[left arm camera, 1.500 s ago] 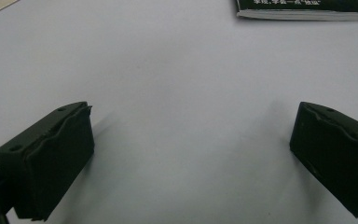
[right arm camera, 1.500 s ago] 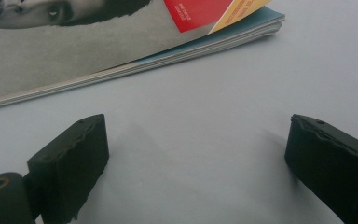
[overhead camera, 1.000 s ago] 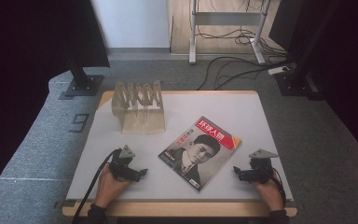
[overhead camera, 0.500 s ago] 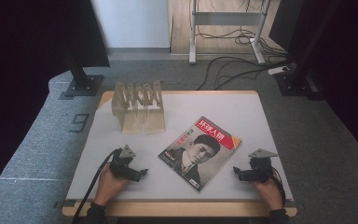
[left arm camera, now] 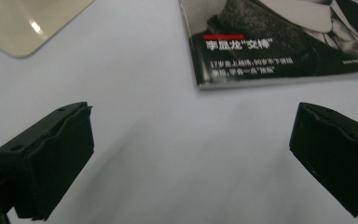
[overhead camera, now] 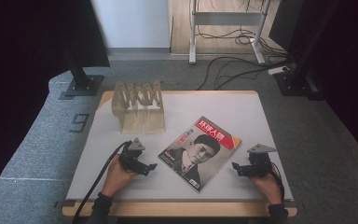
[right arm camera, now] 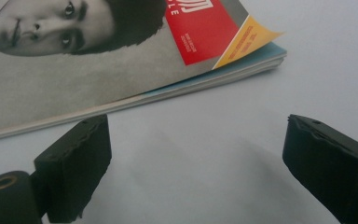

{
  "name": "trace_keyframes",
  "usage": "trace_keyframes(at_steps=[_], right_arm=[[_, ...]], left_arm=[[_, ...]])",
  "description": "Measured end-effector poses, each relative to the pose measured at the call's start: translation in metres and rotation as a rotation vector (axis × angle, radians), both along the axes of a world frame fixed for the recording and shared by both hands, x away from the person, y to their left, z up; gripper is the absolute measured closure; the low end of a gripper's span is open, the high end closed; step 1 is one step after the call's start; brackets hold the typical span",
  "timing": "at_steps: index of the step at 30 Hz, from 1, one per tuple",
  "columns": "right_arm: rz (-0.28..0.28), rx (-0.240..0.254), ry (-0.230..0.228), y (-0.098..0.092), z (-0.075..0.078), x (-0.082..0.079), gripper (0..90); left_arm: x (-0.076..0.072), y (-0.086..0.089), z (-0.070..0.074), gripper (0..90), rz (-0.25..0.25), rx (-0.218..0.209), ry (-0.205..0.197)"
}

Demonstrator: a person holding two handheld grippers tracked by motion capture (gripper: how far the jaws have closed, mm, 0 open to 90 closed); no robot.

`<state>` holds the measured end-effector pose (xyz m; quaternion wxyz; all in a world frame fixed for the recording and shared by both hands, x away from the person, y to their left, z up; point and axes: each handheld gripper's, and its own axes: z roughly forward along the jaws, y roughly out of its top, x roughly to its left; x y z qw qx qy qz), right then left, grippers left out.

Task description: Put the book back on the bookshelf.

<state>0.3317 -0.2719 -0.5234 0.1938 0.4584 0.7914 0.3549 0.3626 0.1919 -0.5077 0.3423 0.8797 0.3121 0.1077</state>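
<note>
A magazine (overhead camera: 199, 151) is flanked by two grippers, with nothing held yet.

The magazine lies flat and askew at the middle of the bench (overhead camera: 261, 112), in front of a slotted wooden rack (overhead camera: 138, 106). The left gripper (overhead camera: 150, 166) and right gripper (overhead camera: 235, 166) are rested just beside its near corners, jaws spread apart and empty. A clean pickup is likely best made at the curled corner (right arm camera: 256, 35), approached low so one jaw is slid beneath.

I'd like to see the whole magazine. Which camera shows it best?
The high view: the magazine lies there whole. The left gripper view catches its bottom corner; the right gripper view shows its curled corner and page edges.
</note>
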Motion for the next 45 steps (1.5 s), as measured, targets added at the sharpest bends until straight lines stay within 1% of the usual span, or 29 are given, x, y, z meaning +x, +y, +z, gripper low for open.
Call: trace_keyframes(at_steps=[2,6,7,11,12,13,14,15,16,17,19,21,24,25,26,27,29,30,33,36,38,39,40,43,44,45], right_arm=[[0.003,-0.002,-0.001,0.000,0.001,0.002,8.5],[0.010,0.002,-0.003,0.004,0.002,0.010,8.8],[0.010,0.002,-0.003,0.004,0.002,0.010,8.8],[0.025,0.009,-0.008,0.011,0.003,0.020,8.2],[0.027,0.009,-0.009,0.012,0.003,0.022,7.8],[0.027,0.009,-0.009,0.012,0.003,0.022,7.8],[0.030,0.010,-0.007,0.015,0.003,0.026,6.9],[0.030,0.010,-0.007,0.015,0.003,0.026,6.9],[0.032,0.009,-0.005,0.017,0.003,0.028,6.6],[0.031,0.007,-0.005,0.018,0.003,0.031,6.2],[0.029,0.008,-0.003,0.019,0.002,0.034,6.1],[0.024,0.014,-0.001,0.020,0.001,0.038,6.1],[0.024,0.017,0.007,0.022,-0.002,0.042,6.6],[0.025,0.020,0.007,0.022,-0.003,0.042,7.2],[0.034,0.030,0.014,0.023,-0.005,0.044,8.4],[0.040,0.033,0.017,0.024,-0.006,0.045,7.9],[0.039,0.028,0.020,0.026,-0.007,0.045,6.9],[0.039,0.019,0.018,0.027,-0.008,0.046,6.3],[0.040,0.019,0.014,0.028,-0.009,0.049,6.0],[0.047,0.017,0.014,0.029,-0.010,0.052,5.6],[0.052,0.013,0.012,0.030,-0.010,0.054,5.7],[0.055,0.010,0.013,0.031,-0.009,0.056,5.4],[0.055,0.010,0.013,0.031,-0.009,0.056,5.4],[0.061,0.008,0.016,0.032,-0.009,0.062,5.1],[0.065,0.008,0.018,0.034,-0.010,0.065,4.6],[0.065,0.008,0.018,0.034,-0.010,0.065,4.6]], left_arm=[[0.002,-0.003,0.001,0.0,-0.004,0.004,0.001],[0.009,-0.014,0.003,0.0,-0.038,0.032,0.001],[0.011,-0.017,0.003,0.0,-0.051,0.040,0.002],[0.017,-0.029,0.002,0.5,-0.088,0.062,0.000],[0.018,-0.032,0.001,0.9,-0.095,0.066,-0.002],[0.019,-0.034,0.000,0.9,-0.101,0.060,-0.003],[0.021,-0.035,0.000,2.0,-0.113,0.058,0.003],[0.022,-0.038,-0.001,2.0,-0.119,0.055,0.013],[0.024,-0.040,-0.002,1.9,-0.131,0.064,0.017],[0.024,-0.043,-0.003,1.9,-0.135,0.063,0.020],[0.026,-0.048,-0.004,2.2,-0.156,0.052,0.034],[0.027,-0.052,-0.006,2.2,-0.166,0.045,0.046],[0.029,-0.058,-0.012,2.1,-0.190,0.054,0.067],[0.028,-0.061,-0.013,2.0,-0.198,0.051,0.071],[0.027,-0.062,-0.014,0.0,-0.203,0.052,0.065],[0.025,-0.064,-0.014,0.4,-0.210,0.054,0.062],[0.021,-0.066,-0.013,1.5,-0.225,0.042,0.071],[0.019,-0.068,-0.014,0.6,-0.222,0.053,0.067],[0.014,-0.071,-0.013,0.2,-0.224,0.080,0.056],[0.008,-0.073,-0.013,0.0,-0.225,0.089,0.059],[0.002,-0.074,-0.013,0.0,-0.235,0.094,0.060],[-0.002,-0.074,-0.013,0.0,-0.239,0.085,0.065],[-0.002,-0.074,-0.013,0.0,-0.239,0.085,0.065],[-0.010,-0.071,-0.013,0.0,-0.250,0.049,0.086],[-0.015,-0.069,-0.013,0.0,-0.259,0.028,0.100],[-0.015,-0.069,-0.013,0.0,-0.259,0.028,0.100]])
